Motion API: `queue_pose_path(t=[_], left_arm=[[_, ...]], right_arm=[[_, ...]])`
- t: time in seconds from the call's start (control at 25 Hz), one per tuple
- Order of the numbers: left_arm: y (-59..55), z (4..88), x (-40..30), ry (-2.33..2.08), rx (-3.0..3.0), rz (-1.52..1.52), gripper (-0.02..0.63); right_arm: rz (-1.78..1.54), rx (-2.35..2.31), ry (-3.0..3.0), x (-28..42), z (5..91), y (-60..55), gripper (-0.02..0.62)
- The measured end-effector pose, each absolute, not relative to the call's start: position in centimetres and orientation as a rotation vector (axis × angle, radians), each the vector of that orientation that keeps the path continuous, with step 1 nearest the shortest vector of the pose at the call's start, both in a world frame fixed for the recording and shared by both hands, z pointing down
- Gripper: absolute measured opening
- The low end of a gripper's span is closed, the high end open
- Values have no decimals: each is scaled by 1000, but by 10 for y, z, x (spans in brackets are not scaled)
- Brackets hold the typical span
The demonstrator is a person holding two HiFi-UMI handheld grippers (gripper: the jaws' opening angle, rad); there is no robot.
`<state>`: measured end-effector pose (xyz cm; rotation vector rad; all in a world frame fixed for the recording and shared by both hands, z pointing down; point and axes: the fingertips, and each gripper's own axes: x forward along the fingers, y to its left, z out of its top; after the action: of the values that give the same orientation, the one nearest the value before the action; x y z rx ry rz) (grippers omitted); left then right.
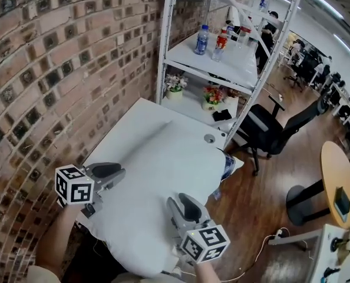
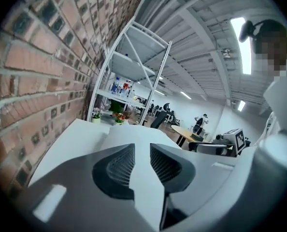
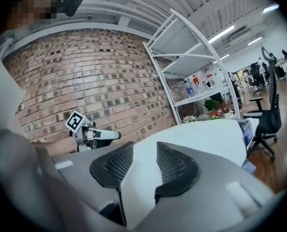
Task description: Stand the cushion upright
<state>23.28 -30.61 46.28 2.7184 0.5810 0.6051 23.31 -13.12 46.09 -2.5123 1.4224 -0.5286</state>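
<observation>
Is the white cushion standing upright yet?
No, the cushion lies flat across the table.

I am in an open-plan office: a brick wall [image 1: 57,69] beside me, a white metal shelf rack [image 1: 237,69] holding drink bottles [image 1: 202,40], a black swivel chair [image 1: 269,128] on the wood floor [image 1: 257,199], a round table [image 1: 334,181], and rows of desks [image 1: 343,93] farther back.

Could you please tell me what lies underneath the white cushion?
The cushion lies flat on the white table, which shows bare beyond its far edge. A blue-printed item pokes out at its right edge. The rest of the tabletop is covered.
</observation>
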Motion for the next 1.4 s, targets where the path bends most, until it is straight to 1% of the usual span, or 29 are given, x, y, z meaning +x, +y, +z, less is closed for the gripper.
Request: queue_pose_path(t=[0.28, 0.36, 0.52, 0.68, 0.84, 0.92, 1.08, 1.16, 1.24, 1.32, 1.36, 1.4], left_arm=[[-332, 519, 262, 732, 2616, 856, 148], [-337, 530, 267, 769, 2563, 893, 159], [-350, 552, 279, 792, 2432, 940, 229], [-357, 569, 285, 849, 2351, 972, 317], [-354, 579, 288, 906, 2245, 989, 379], [-352, 584, 289, 939, 2193, 1015, 405], [-351, 590, 293, 1001, 2141, 1057, 429], [-348, 594, 293, 1018, 2119, 1081, 446], [-342, 598, 294, 1032, 2089, 1100, 450], [-334, 600, 293, 1043, 2050, 1117, 448], [-328, 600, 291, 1052, 2027, 1123, 424], [-322, 599, 290, 1063, 2014, 1126, 371]], right_arm=[[-629, -2510, 1270, 250, 487, -109, 175], [-661, -2490, 1231, 254, 496, -103, 186], [-734, -2456, 1151, 262, 515, -91, 226], [-800, -2422, 1086, 263, 530, -83, 266], [-831, -2360, 996, 264, 539, -76, 290], [-839, -2347, 936, 265, 541, -70, 314], [-903, -2351, 825, 265, 549, -55, 396], [-948, -2312, 791, 263, 558, -51, 414], [-983, -2255, 777, 262, 567, -53, 414], [-998, -2218, 778, 263, 573, -60, 393], [-998, -2209, 783, 264, 575, -65, 364], [-995, -2209, 791, 264, 575, -70, 333]])
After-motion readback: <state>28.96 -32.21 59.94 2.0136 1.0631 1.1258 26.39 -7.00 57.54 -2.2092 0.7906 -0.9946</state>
